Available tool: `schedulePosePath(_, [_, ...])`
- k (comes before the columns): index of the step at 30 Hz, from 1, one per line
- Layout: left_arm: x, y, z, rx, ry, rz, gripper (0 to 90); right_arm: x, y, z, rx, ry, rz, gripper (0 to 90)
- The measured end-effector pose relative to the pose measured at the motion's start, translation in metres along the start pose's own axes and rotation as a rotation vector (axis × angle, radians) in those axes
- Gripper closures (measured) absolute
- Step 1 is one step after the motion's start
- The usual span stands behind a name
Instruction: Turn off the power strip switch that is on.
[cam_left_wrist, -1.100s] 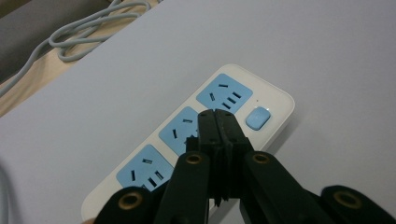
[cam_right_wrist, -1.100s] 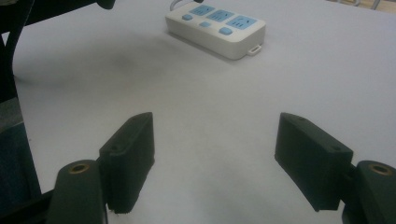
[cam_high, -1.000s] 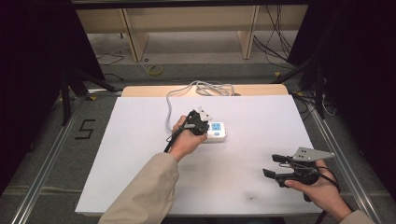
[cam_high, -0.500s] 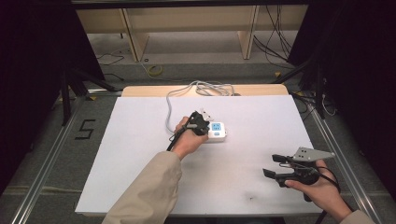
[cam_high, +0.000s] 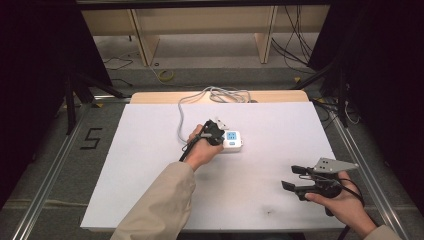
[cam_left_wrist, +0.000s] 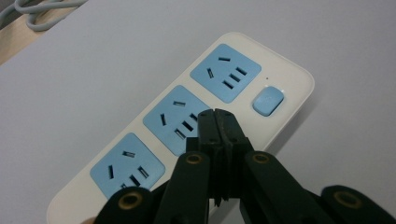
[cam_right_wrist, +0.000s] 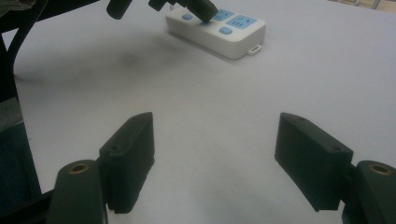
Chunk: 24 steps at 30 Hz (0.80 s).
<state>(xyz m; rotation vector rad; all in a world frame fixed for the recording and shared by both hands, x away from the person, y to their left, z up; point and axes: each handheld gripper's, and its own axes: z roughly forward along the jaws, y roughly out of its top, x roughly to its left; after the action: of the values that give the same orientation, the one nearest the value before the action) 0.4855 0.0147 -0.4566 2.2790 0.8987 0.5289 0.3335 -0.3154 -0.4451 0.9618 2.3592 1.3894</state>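
A white power strip (cam_high: 234, 143) with three blue sockets and a blue button (cam_left_wrist: 268, 100) lies mid-table. My left gripper (cam_high: 218, 136) is shut, nothing between its jaws. Its joined tips (cam_left_wrist: 218, 115) sit over the middle socket (cam_left_wrist: 172, 120), touching or nearly touching it. The right gripper view shows the same strip (cam_right_wrist: 236, 43) with the left gripper (cam_right_wrist: 201, 9) pointing down onto it. My right gripper (cam_high: 291, 178) is held low at the table's front right, well away from the strip. Its jaws stand wide open (cam_right_wrist: 219, 158) over bare white tabletop.
The strip's white cable (cam_high: 215, 94) runs in loops to the table's back edge and also appears as the cable (cam_left_wrist: 37, 11) in the left gripper view. The white table sheet (cam_high: 150, 150) is bare around the strip. Metal rails flank the table.
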Motion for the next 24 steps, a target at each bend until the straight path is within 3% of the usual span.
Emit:
schedulePosePath(8, [-0.0023, 0.0013, -0.0008, 0.013, -0.018, -0.014, 89.8, 0.0003, 0.0, 0.0, 0.002, 0.001, 0.001, 28.9])
schedulePosePath(11, [-0.0064, 0.0029, -0.0004, 0.026, 0.016, 0.035, 89.9, 0.0003, 0.0, 0.0005, 0.002, 0.002, 0.001, 28.9])
schedulePosePath(17, [-0.0029, 0.0032, -0.0001, 0.027, 0.008, -0.002, 90.0, 0.0006, -0.0001, -0.0003, 0.002, 0.001, 0.0, 28.8])
schedulePosePath(24, [-0.0025, 0.0038, -0.0002, 0.034, 0.007, -0.005, 90.0, 0.001, 0.0, 0.0001, 0.0, 0.003, -0.001, 28.8])
